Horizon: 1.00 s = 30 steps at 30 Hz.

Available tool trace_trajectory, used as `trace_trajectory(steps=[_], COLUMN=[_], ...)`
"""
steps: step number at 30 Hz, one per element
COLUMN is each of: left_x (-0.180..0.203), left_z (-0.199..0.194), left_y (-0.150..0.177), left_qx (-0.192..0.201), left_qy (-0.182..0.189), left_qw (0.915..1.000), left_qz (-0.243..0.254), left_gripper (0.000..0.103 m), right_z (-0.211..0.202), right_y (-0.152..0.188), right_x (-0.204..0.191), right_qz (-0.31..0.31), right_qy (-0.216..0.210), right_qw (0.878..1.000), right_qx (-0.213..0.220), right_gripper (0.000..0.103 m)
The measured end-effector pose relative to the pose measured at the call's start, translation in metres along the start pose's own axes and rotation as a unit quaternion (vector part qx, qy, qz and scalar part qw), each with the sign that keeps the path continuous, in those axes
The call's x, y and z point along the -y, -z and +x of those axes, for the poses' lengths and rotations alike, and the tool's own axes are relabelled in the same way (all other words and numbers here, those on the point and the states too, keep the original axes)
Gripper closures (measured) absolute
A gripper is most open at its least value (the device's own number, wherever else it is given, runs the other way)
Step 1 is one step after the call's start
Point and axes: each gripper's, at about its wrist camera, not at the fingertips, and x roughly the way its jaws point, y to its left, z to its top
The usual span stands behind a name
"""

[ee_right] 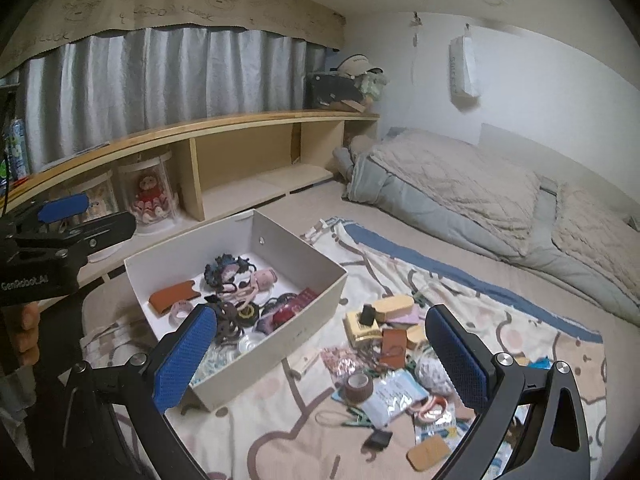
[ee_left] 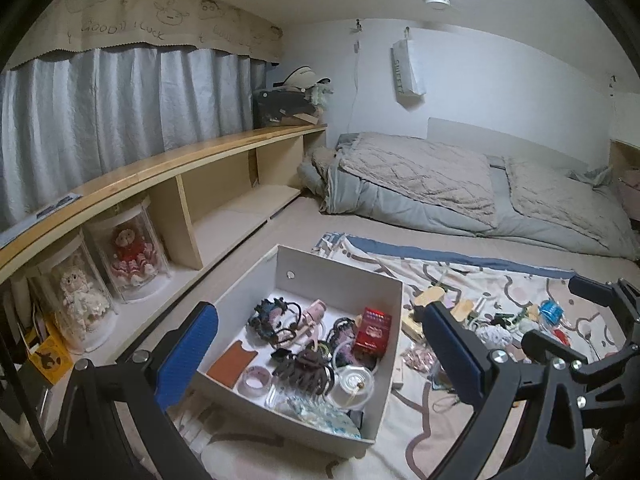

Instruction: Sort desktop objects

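Right wrist view, patterned blanket [ee_right: 460,292] on bed, both claws wide open, empty.

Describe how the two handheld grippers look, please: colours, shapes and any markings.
Both grippers, left gripper and right gripper, have black angular metal frames with silver bolts. Their jaws carry flat blue textured pads. The left body shows white "GenRobot.AI" lettering.
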Motion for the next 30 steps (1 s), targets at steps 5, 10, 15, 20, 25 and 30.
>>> trace_trajectory(steps=[5, 10, 15, 20, 25, 30], left_x=[0.003, 0.009, 0.018, 0.023, 0.024, 0.024], left_z=[-0.009, -0.015, -0.021, -0.025, -0.026, -0.026], left_y=[0.015, 0.028, 0.039, 0.044, 0.048, 0.049], left_qx=[-0.004, -0.014, -0.019, -0.019, -0.026, -0.025], left_qy=[0.003, 0.011, 0.017, 0.026, 0.032, 0.032], left_qw=[1.0, 0.9997, 0.9992, 0.9987, 0.9985, 0.9985], left_qz=[0.005, 0.015, 0.03, 0.039, 0.036, 0.036], left_gripper=[0.0, 0.0, 0.0, 0.0, 0.0, 0.0], right_z=[-0.01, -0.02, -0.03, -0.035, -0.04, -0.039], right_y=[0.012, 0.021, 0.027, 0.032, 0.035, 0.036], right_x=[0.005, 0.008, 0.008, 0.005, 0.002, 0.001], right_qz=[0.018, 0.037, 0.043, 0.038, 0.031, 0.027], right_qy=[0.0, 0.006, 0.012, 0.02, 0.024, 0.027], right_qw=[1.0, 0.999, 0.999, 0.999, 0.999, 0.999], right_qx=[-0.006, -0.006, -0.002, -0.002, 0.0, -0.003], right_gripper=[0.0, 0.0, 0.0, 0.0, 0.0, 0.0])
